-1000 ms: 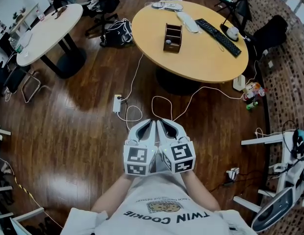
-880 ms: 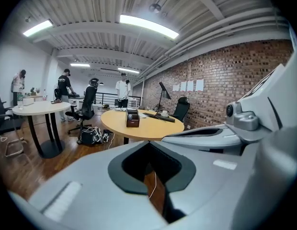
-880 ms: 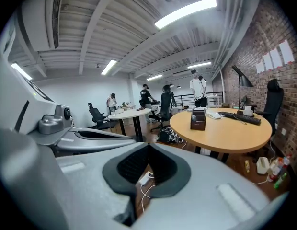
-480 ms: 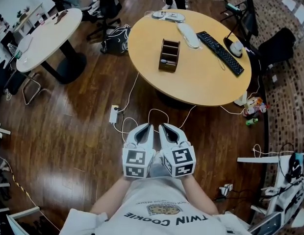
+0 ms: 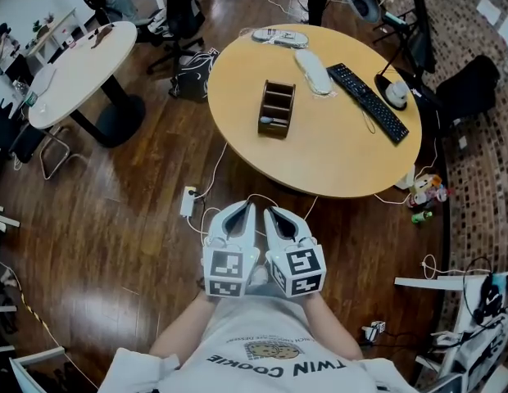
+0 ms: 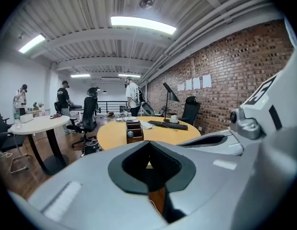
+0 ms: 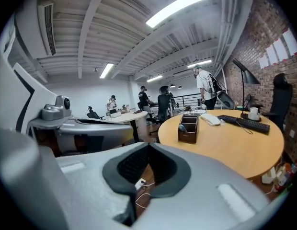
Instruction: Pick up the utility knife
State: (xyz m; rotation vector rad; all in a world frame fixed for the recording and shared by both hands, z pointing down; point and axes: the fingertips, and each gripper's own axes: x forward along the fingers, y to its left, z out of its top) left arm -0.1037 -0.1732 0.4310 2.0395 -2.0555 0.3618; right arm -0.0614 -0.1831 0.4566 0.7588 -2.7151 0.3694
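A brown wooden organiser (image 5: 277,109) stands on the round yellow table (image 5: 319,154) ahead of me. A grey rounded tool end (image 5: 266,121) pokes out of its nearest compartment; whether that is the utility knife I cannot tell. The organiser also shows in the left gripper view (image 6: 133,131) and the right gripper view (image 7: 188,127). My left gripper (image 5: 251,208) and right gripper (image 5: 268,211) are held side by side close to my chest, over the floor and short of the table edge. Both are shut with nothing between the jaws, as their own views show for the left gripper (image 6: 149,145) and the right gripper (image 7: 148,147).
A black keyboard (image 5: 369,102), a white oblong object (image 5: 313,70) and a desk lamp base (image 5: 393,92) sit on the table's far side. A white power strip (image 5: 188,201) and cables lie on the wood floor by the table. A white table (image 5: 74,68), chairs and people stand further back.
The yellow table and the organiser have come closer to me and lower in the head view. Both grippers stay shut, side by side in front of my chest.
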